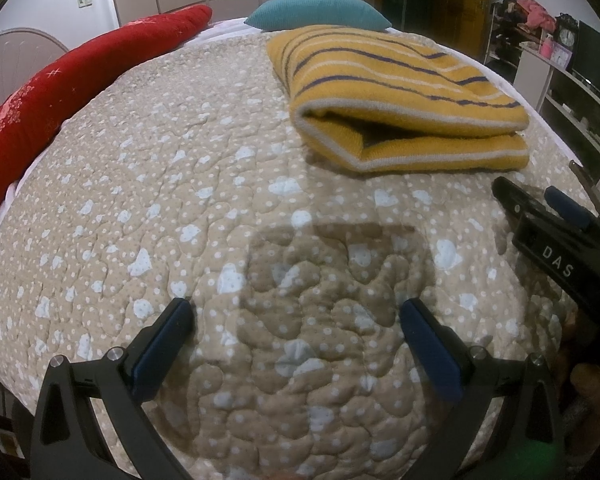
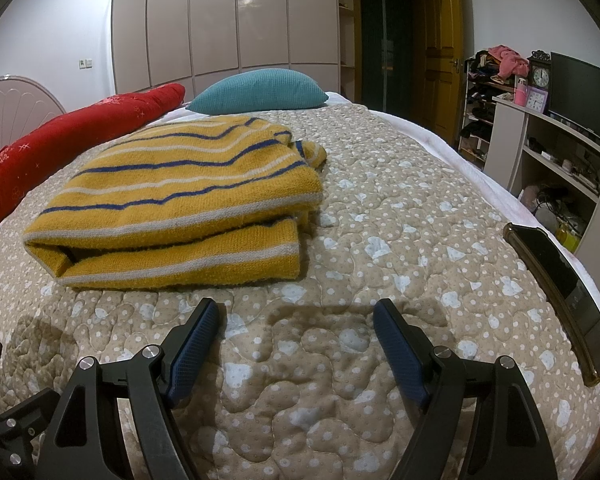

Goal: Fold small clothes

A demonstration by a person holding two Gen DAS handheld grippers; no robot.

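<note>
A yellow knitted sweater (image 1: 404,96) with blue and white stripes lies folded in a thick bundle on the beige quilted bed cover (image 1: 180,200). It also shows in the right wrist view (image 2: 180,200), ahead and left of my right gripper. My left gripper (image 1: 296,308) is open and empty, above bare quilt, with the sweater ahead to its right. My right gripper (image 2: 296,312) is open and empty, just short of the sweater's near edge. The right gripper also shows at the right edge of the left wrist view (image 1: 540,200).
A red bolster (image 2: 60,144) lies along the bed's left side and a teal pillow (image 2: 256,90) at the far end. A dark phone (image 2: 560,300) lies on the quilt near the right edge. White shelves (image 2: 560,160) and a door stand to the right.
</note>
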